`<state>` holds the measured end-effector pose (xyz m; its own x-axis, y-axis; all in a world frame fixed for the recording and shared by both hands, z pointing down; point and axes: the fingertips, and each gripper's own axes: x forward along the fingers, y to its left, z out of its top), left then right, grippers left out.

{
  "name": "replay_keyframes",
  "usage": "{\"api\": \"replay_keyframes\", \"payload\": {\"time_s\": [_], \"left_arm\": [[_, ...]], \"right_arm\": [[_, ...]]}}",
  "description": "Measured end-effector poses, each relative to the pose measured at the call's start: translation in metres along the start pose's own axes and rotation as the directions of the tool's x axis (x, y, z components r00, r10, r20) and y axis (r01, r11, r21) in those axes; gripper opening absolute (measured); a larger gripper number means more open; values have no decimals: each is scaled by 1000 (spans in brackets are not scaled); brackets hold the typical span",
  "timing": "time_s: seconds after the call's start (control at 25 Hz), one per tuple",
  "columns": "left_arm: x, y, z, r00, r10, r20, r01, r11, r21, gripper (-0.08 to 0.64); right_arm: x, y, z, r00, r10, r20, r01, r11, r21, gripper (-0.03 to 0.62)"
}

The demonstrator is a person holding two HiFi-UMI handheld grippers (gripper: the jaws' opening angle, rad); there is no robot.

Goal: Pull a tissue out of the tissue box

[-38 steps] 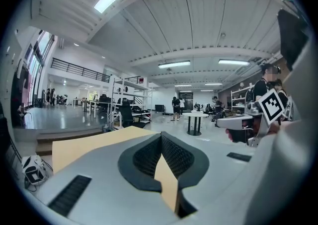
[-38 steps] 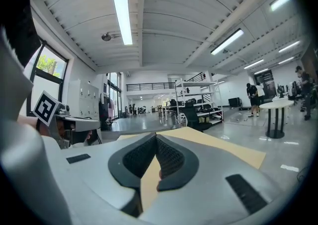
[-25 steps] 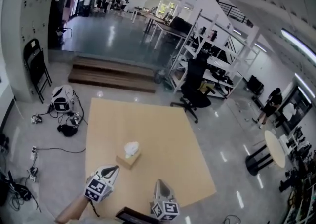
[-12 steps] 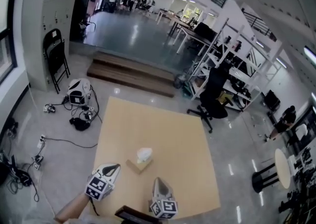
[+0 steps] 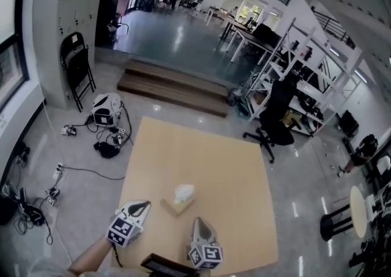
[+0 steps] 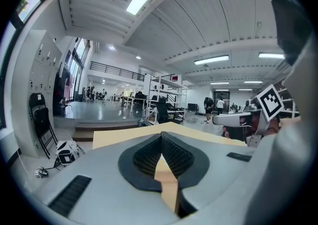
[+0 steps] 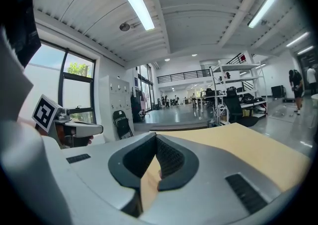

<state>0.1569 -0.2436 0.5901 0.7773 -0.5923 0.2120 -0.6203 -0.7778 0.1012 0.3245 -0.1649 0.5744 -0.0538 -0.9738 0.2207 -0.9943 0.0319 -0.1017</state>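
Tissue box [image 5: 172, 206]: a low tan carton on the near half of the pale wooden desk [image 5: 201, 153], at about 6 o'clock from the desk's middle and short of the near edge. Any print on it is too small to read. A white tissue [image 5: 184, 193] stands up out of its top, bunched and pointing upward, leaning slightly toward 1 o'clock. The box lies flat; its long axis seems to run from about 10 o'clock to 4 o'clock in the head view, though at this size that is not certain.

The only markings that can be made out are the black-and-white square patterns on the tools' cubes, which carry no letters.

The left tool [image 5: 142, 207] sits at about 8 o'clock from the box, tips aimed toward 1 o'clock, near the box but apart from it. Its own view shows the two ribbed pads [image 6: 175, 155] meeting at the tips with nothing between them. The right tool [image 5: 199, 223] is at about 5 o'clock from the box, pointing toward 12 o'clock, also apart from it. Its jaws are closed together and empty, with only desk surface showing past them.
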Motion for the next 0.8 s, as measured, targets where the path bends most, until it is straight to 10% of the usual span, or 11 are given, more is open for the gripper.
{"api": "replay_keyframes", "payload": {"time_s": [0.8], "left_arm": [[37, 19, -52, 987, 6, -161, -19, 997, -80, 6]], "right_arm": [[51, -22, -57, 990, 41, -132, -26, 994, 110, 2]]}}
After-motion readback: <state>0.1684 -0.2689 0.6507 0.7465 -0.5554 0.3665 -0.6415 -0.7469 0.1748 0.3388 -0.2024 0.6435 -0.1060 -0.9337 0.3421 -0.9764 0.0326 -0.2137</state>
